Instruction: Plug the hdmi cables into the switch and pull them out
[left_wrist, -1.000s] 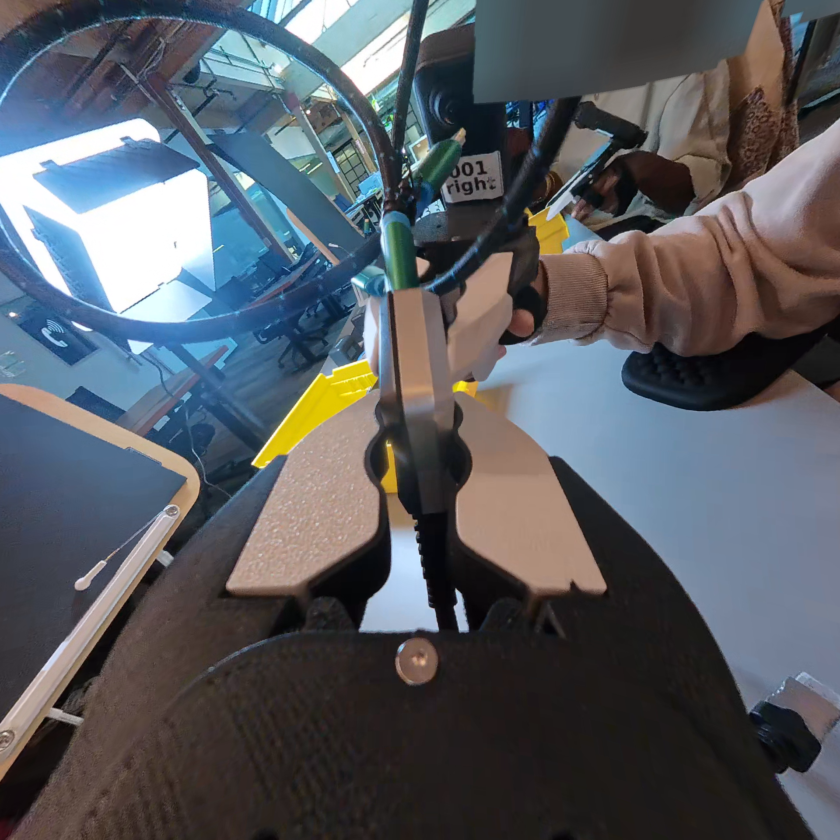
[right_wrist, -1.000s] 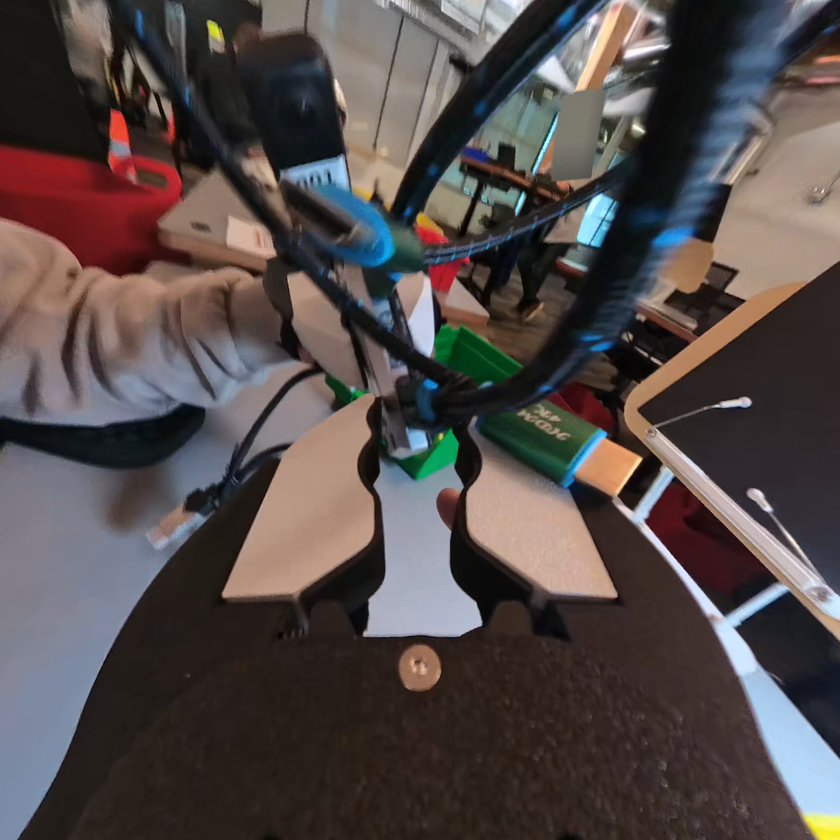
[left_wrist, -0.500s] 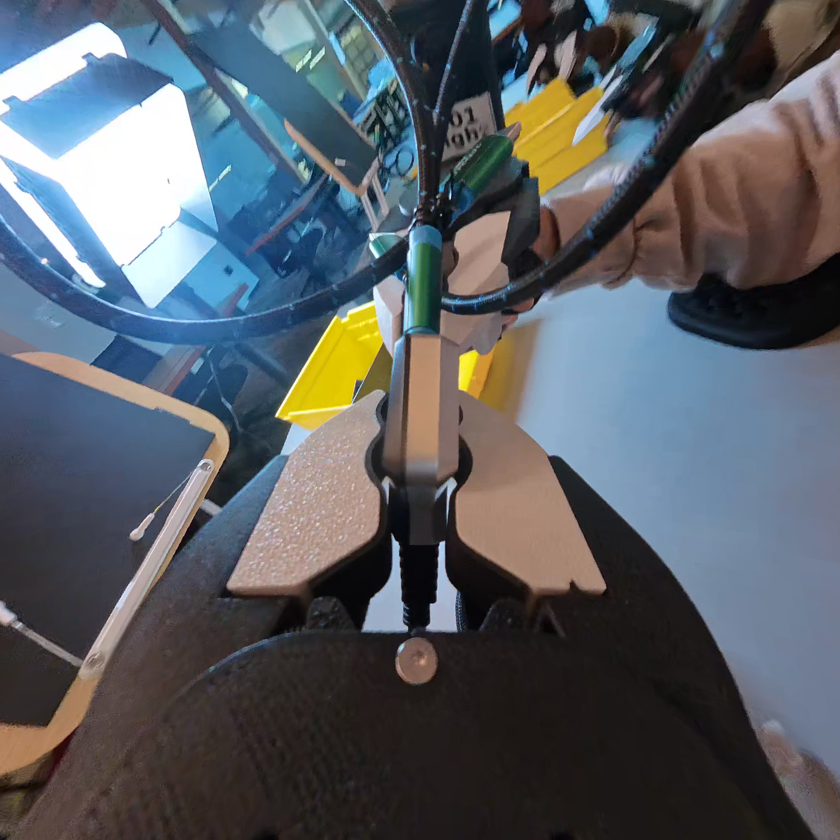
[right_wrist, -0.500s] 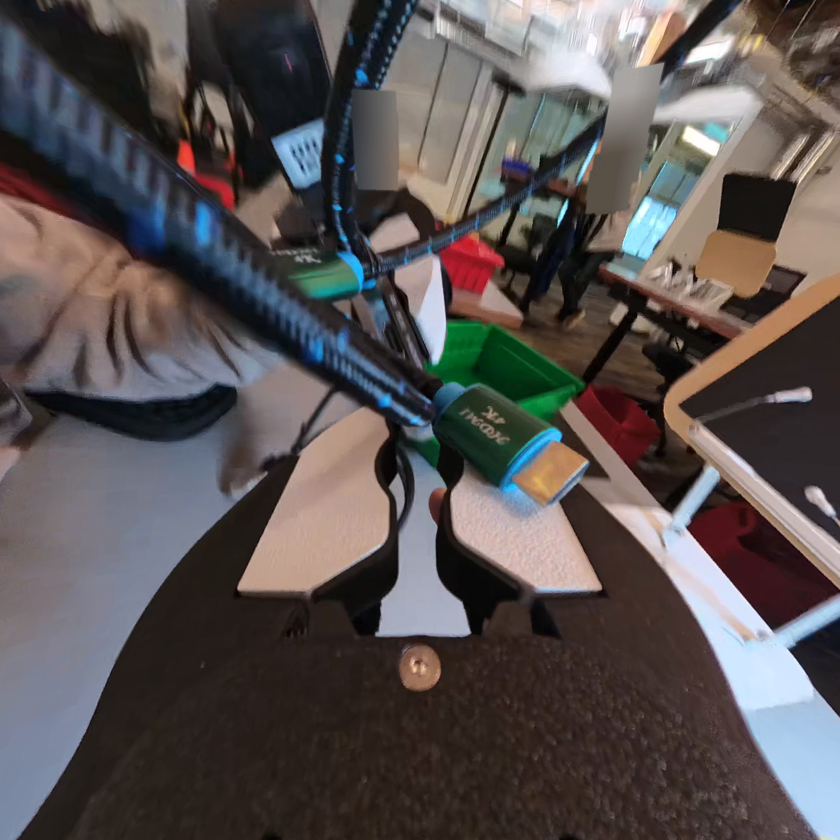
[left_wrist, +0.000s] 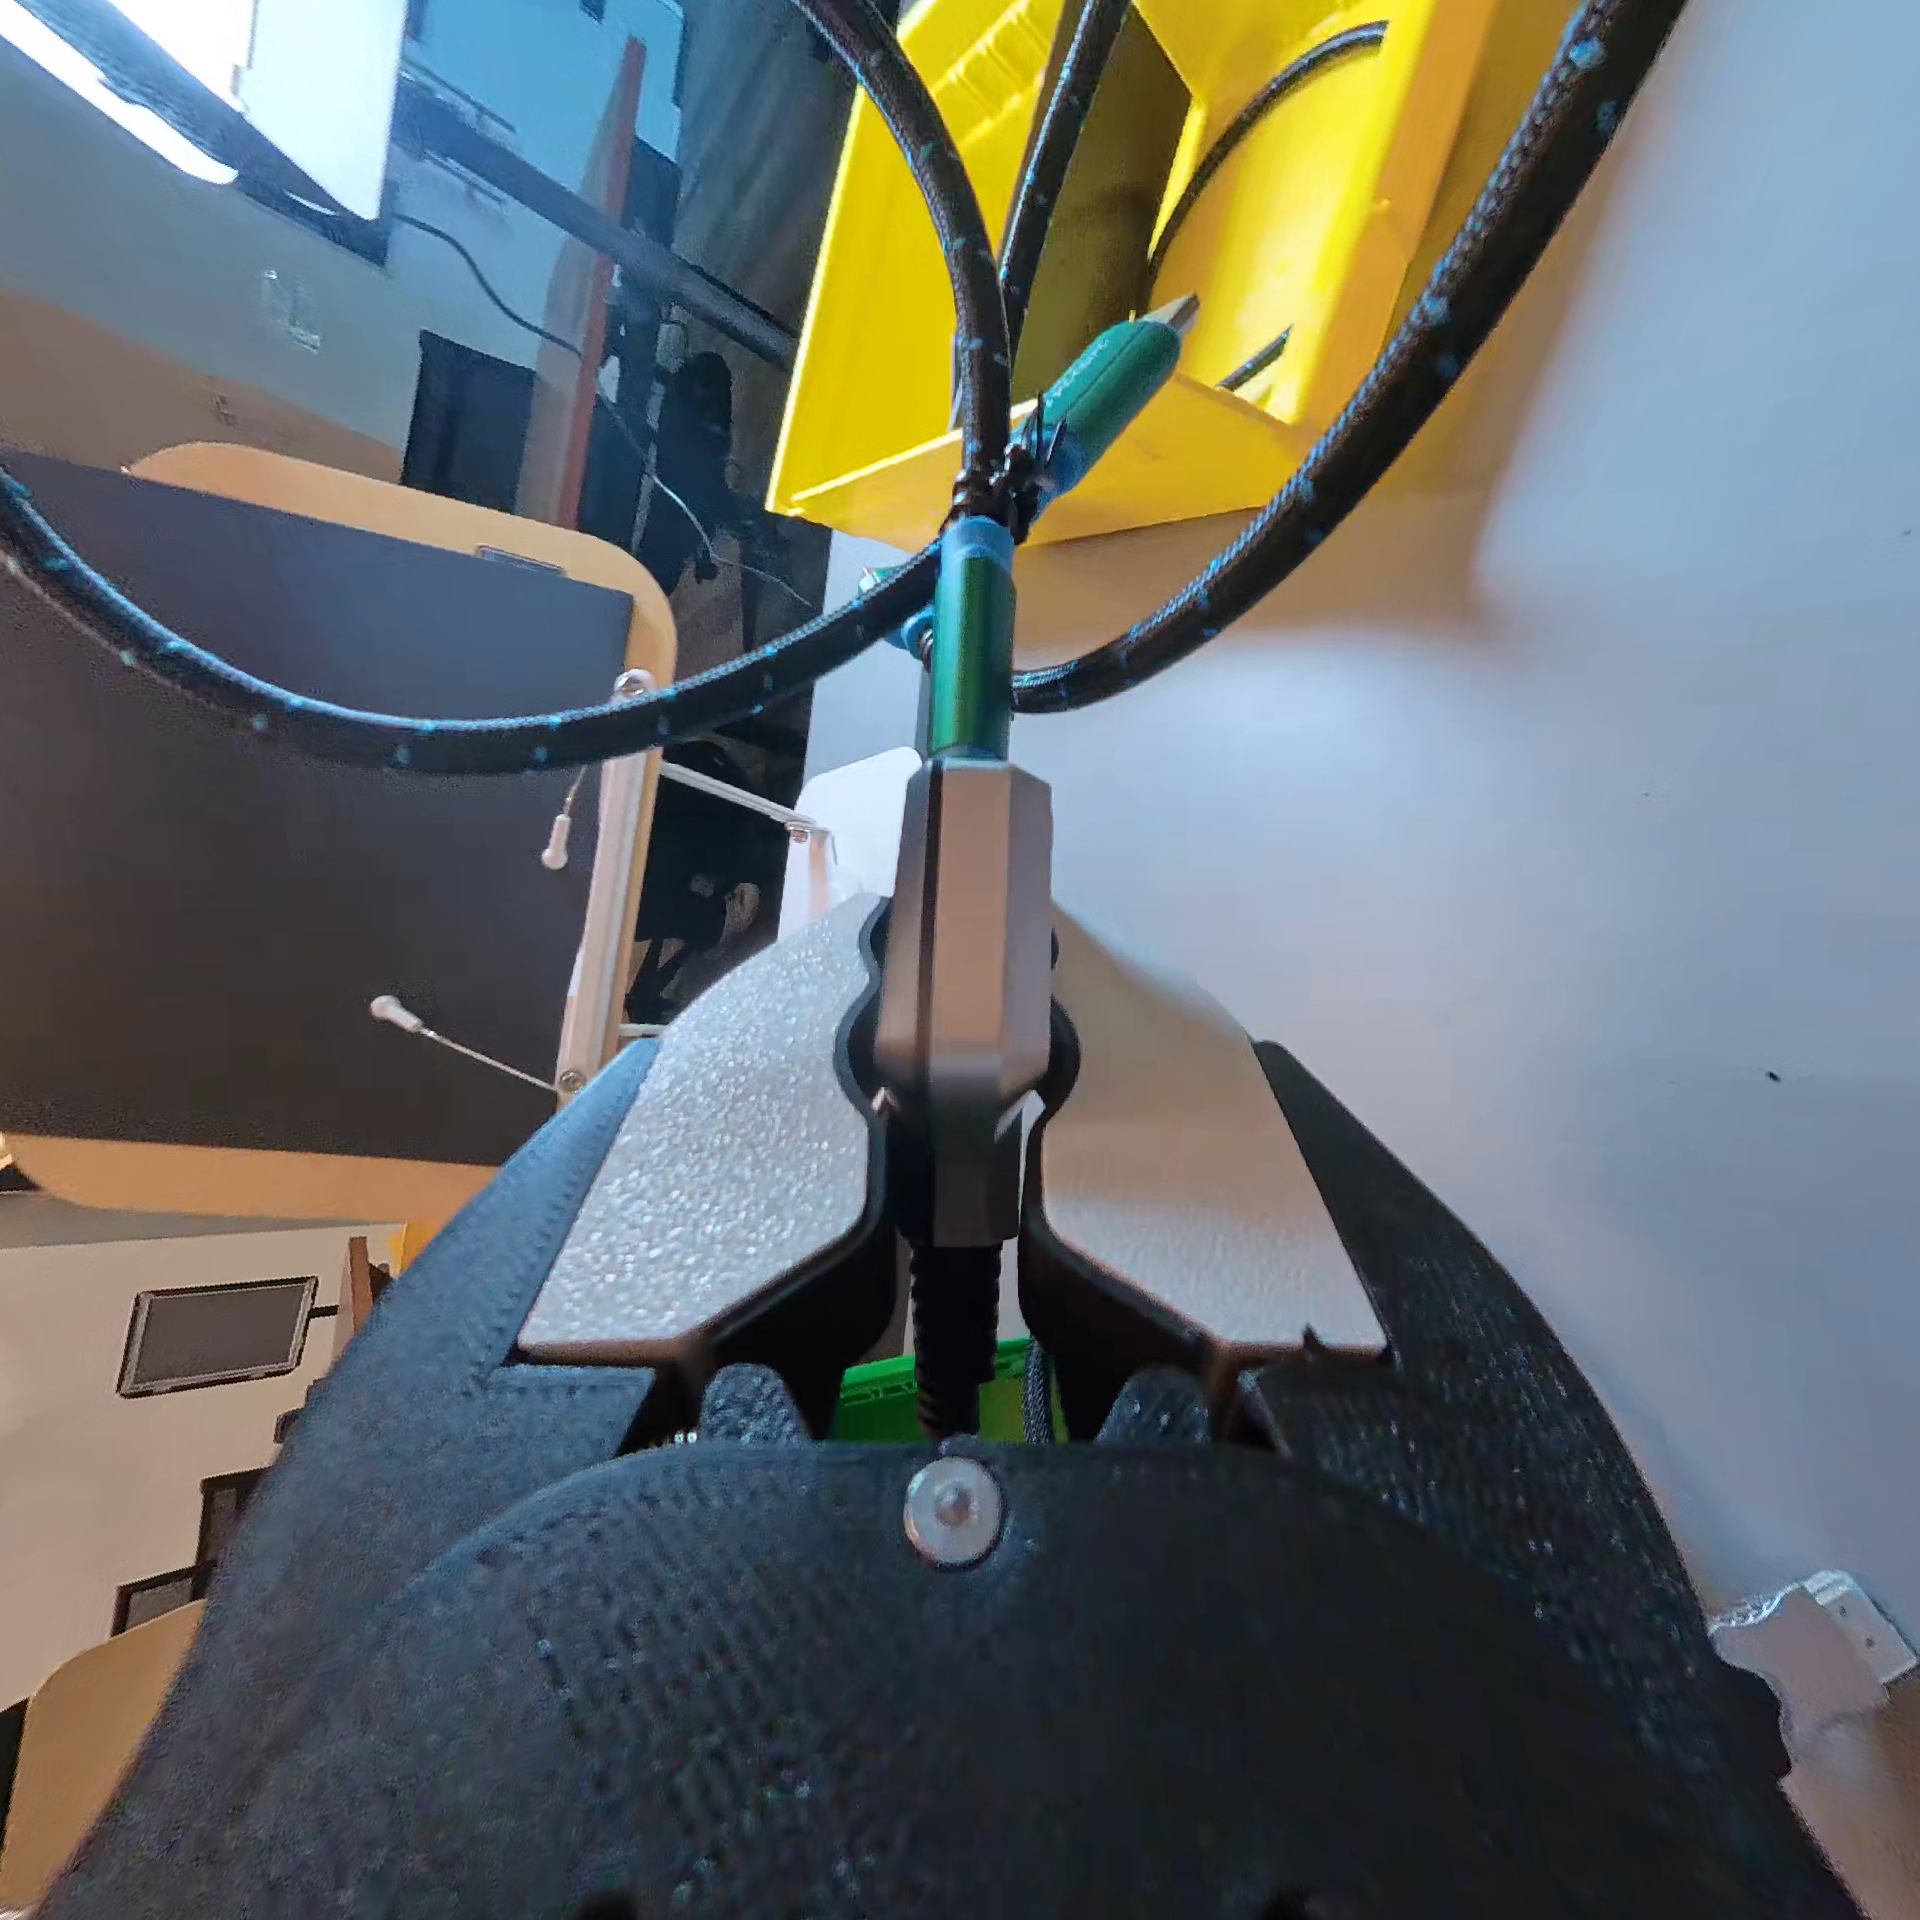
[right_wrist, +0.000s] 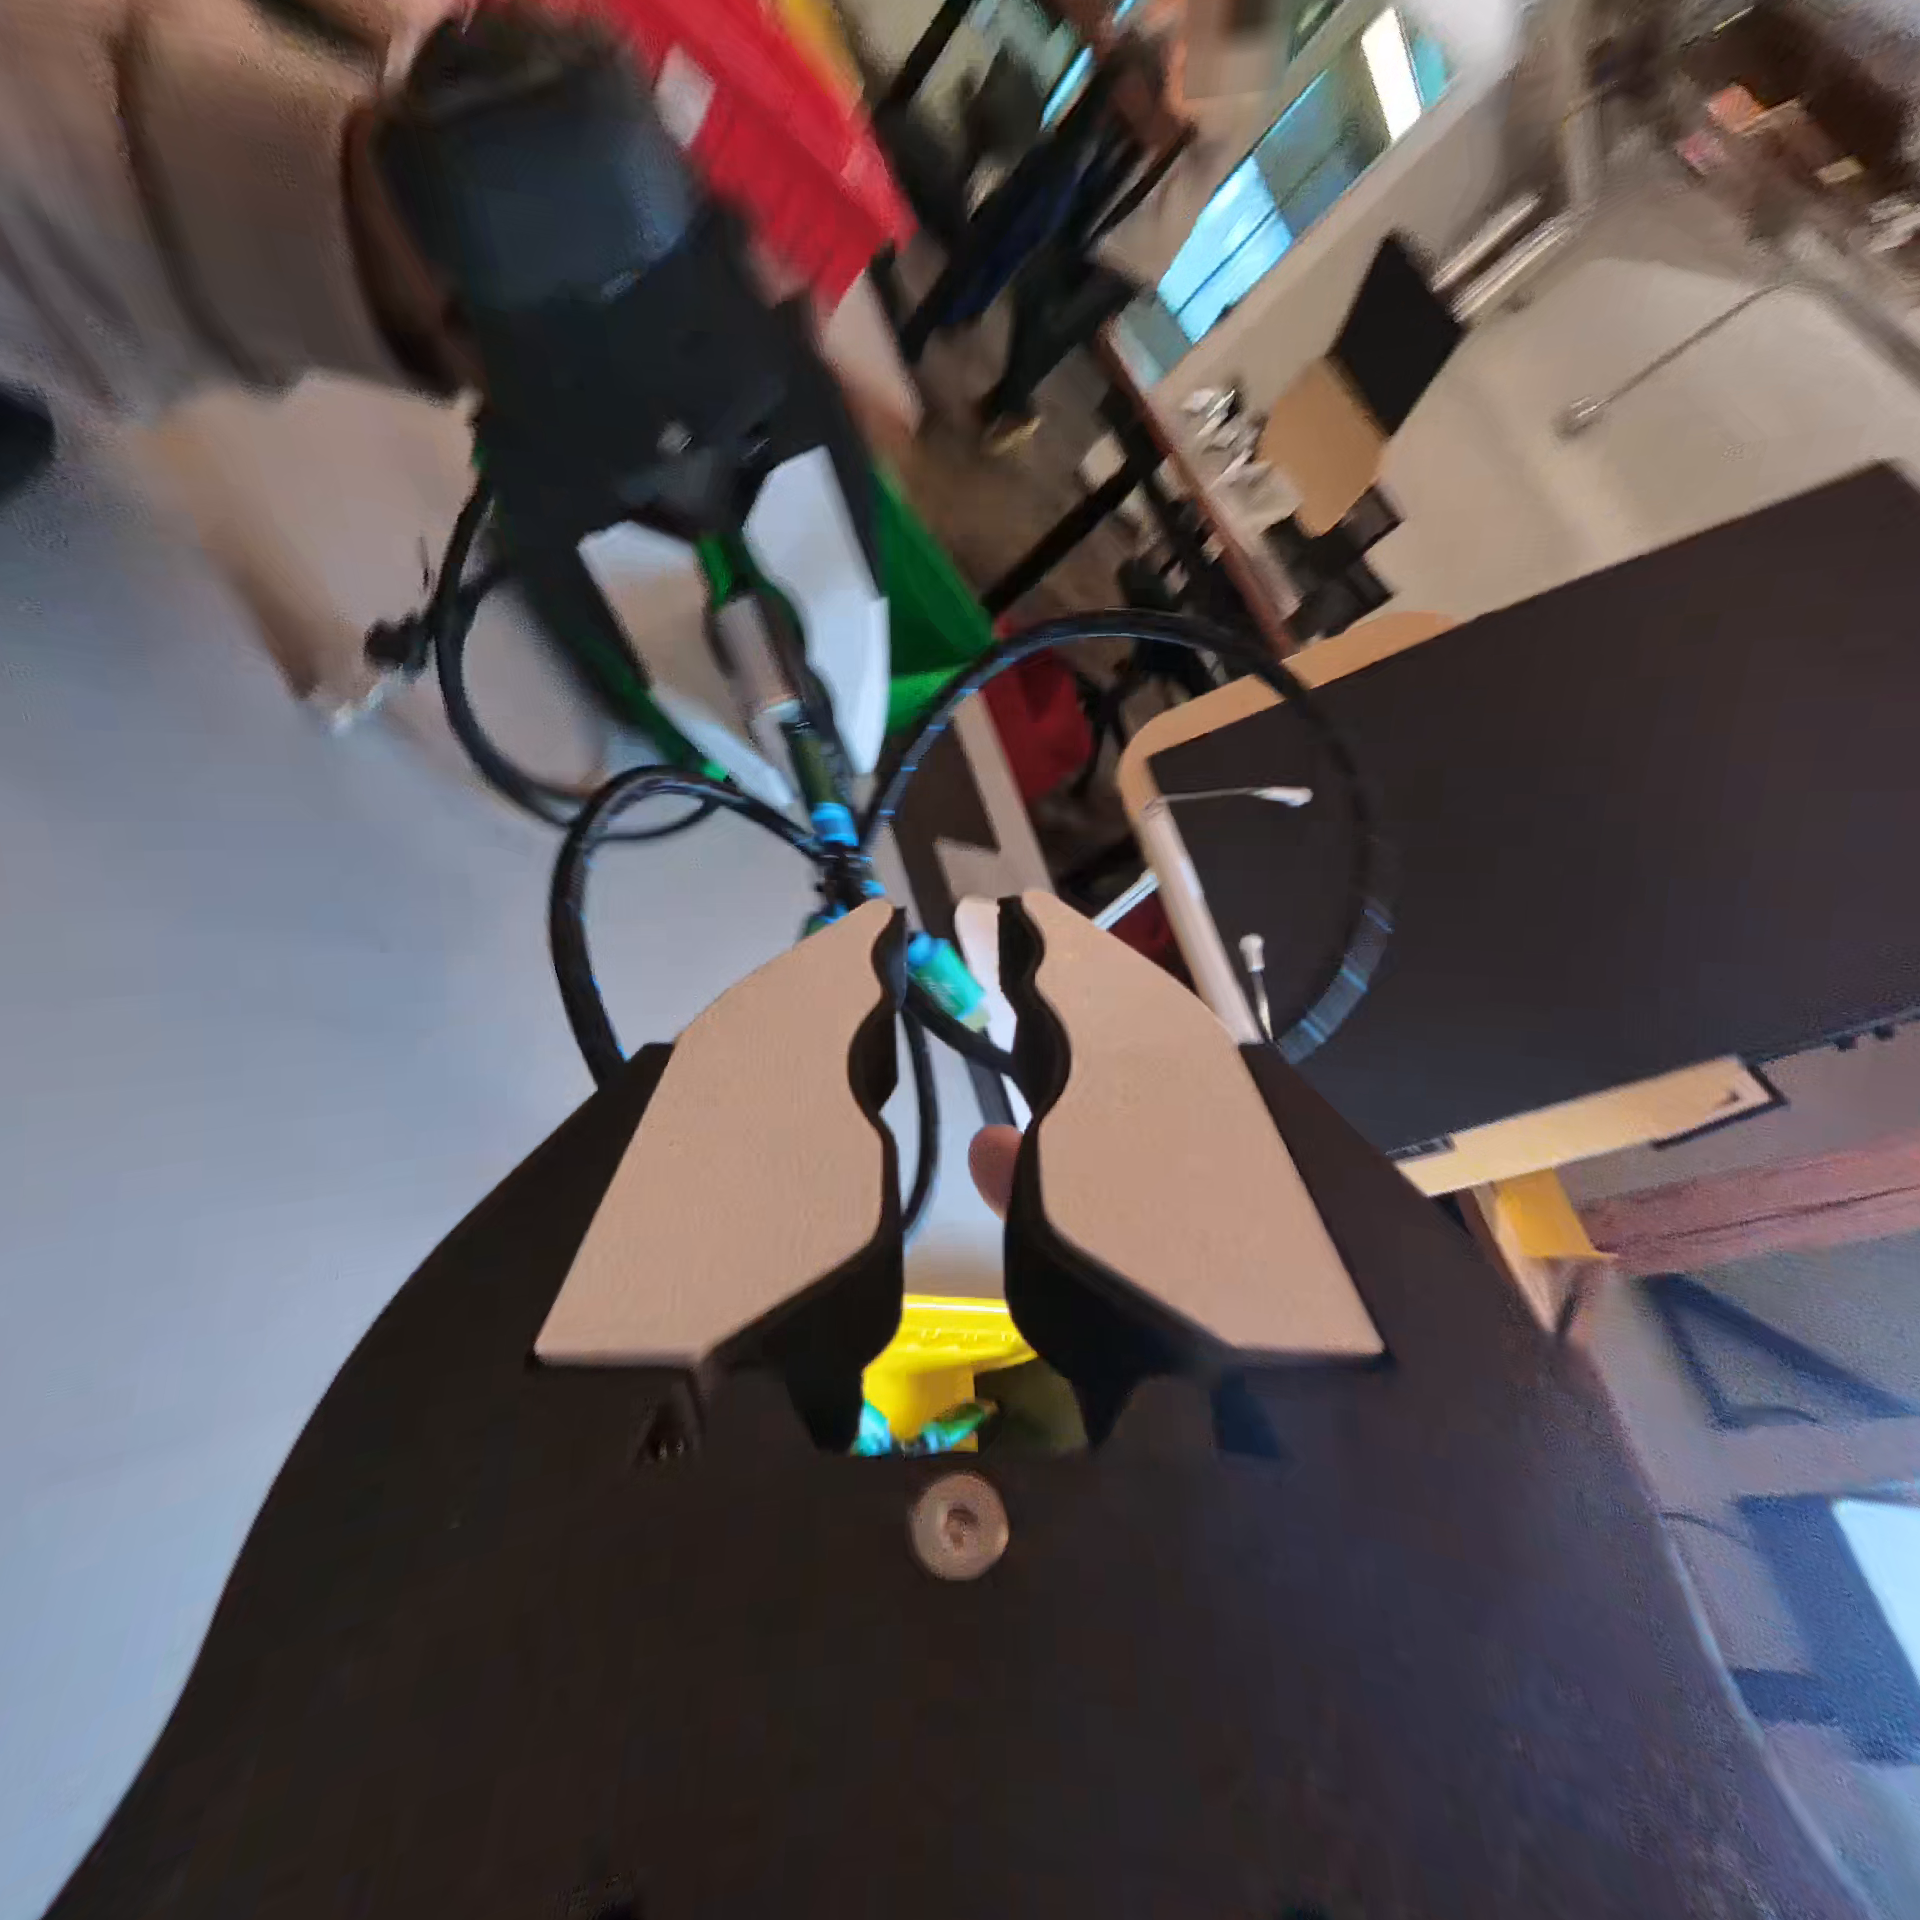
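Switch (left_wrist: 961, 997): a grey metal block clamped edge-on between the jaws of the left gripper (left_wrist: 961, 1039), held up above the white table (left_wrist: 1558, 935); its own black lead runs back out between the fingers.

Plugged cable: one green plug (left_wrist: 971, 655) sits in the far end of the switch, its black braided cord (left_wrist: 468, 727) looping off to the left.

Loose cable: a second green plug (left_wrist: 1112, 379) hangs free beyond the switch, metal tip bare, in front of the yellow bin (left_wrist: 1247, 260) (tied to the other cords by a small wrap, as far as I can tell).

What changed: a second ago the right gripper (right_wrist: 951, 935) was close in by the switch with the loose plug lying across its finger; now it has drawn back, and the plug (right_wrist: 940, 982) dangles just past its fingertips, ungripped.

Right gripper state: jaws parted by a narrow gap, nothing pinched between them.

Left gripper state: closed firmly on the switch, as before.

Meaning for the task: one cable looks seated and one is out, so either a pull-out has just finished or the second plug awaits insertion; I cannot tell which.

Writing: pale lettering runs along the loose plug's green shell, too small to matter; no other legible marks.

Surroundings: a black board with tan edging (left_wrist: 260, 831) stands left; the right view is motion-blurred.
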